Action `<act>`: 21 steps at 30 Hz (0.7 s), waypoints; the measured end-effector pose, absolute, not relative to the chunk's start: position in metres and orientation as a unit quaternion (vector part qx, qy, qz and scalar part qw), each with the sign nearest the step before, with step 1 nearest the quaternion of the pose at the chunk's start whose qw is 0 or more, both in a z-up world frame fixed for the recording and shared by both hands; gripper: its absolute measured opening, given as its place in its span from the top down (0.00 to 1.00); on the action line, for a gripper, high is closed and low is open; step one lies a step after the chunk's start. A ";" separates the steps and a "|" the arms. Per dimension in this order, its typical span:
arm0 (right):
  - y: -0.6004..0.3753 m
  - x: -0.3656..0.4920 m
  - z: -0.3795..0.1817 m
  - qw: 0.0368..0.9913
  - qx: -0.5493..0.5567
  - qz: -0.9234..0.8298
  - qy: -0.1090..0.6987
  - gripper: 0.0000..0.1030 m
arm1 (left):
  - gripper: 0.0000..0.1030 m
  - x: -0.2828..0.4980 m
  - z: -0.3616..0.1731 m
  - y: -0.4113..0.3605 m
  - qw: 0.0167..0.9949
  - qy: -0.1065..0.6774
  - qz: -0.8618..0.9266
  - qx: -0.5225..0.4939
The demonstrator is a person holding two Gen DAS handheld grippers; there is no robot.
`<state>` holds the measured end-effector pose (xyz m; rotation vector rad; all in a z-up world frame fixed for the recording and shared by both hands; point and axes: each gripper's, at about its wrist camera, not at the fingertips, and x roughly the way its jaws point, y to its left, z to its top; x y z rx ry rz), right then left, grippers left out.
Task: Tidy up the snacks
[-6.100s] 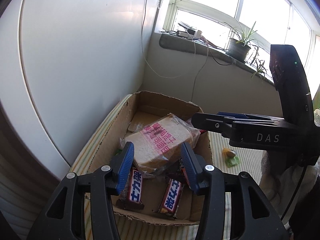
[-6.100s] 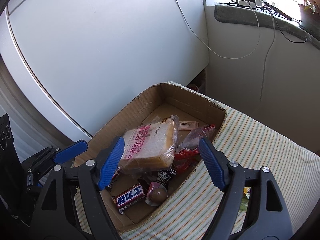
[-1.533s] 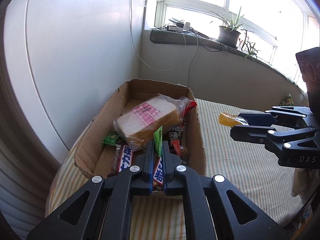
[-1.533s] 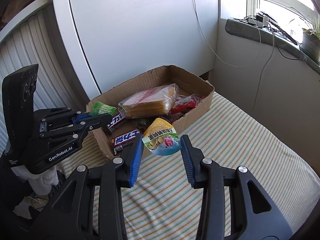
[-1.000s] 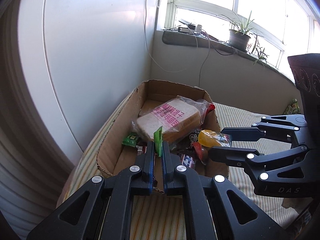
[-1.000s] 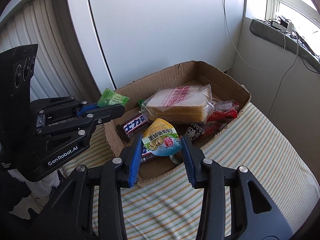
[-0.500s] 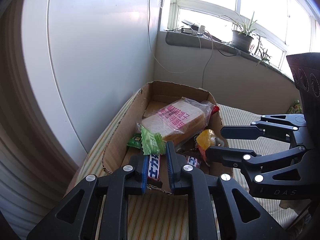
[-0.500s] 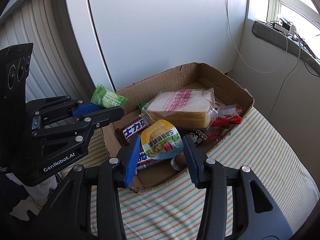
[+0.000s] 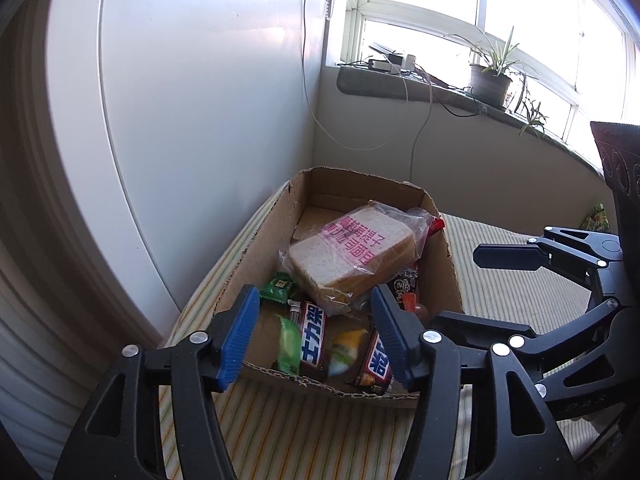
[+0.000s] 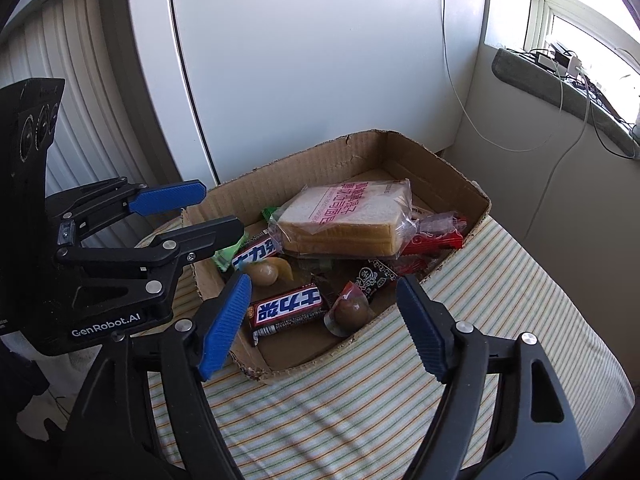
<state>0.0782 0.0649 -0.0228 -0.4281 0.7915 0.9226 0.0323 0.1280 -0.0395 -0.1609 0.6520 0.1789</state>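
- The snacks are gathered in the box on the striped cloth: bread, two bars, a green packet and a yellow pouch, the last two blurred.
- The left gripper is held over the box's near end; its jaws are opening, with nothing pinched.
- The right gripper is likewise opening and empty.
- One packet is still seen outside, at the cloth's far edge; most of the task is judged done.

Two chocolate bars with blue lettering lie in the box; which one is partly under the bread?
The chocolate bar farther back, beside the green packets; its end slips under the bagged bread. The other bar lies uncovered near the front wall.
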 end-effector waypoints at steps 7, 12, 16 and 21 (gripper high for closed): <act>0.055 0.078 -0.020 0.807 -0.199 0.422 0.363 0.15 | 0.29 0.034 -0.038 0.130 0.937 0.324 0.096 -0.082; 0.046 0.074 -0.013 0.817 -0.192 0.414 0.352 0.15 | 0.29 0.031 -0.036 0.127 0.938 0.324 0.099 -0.080; 0.038 0.067 -0.006 0.827 -0.187 0.407 0.338 0.15 | 0.29 0.030 -0.032 0.126 0.938 0.322 0.098 -0.083; 0.029 0.059 0.005 0.842 -0.171 0.398 0.322 0.10 | 0.29 0.022 -0.025 0.122 0.940 0.314 0.104 -0.078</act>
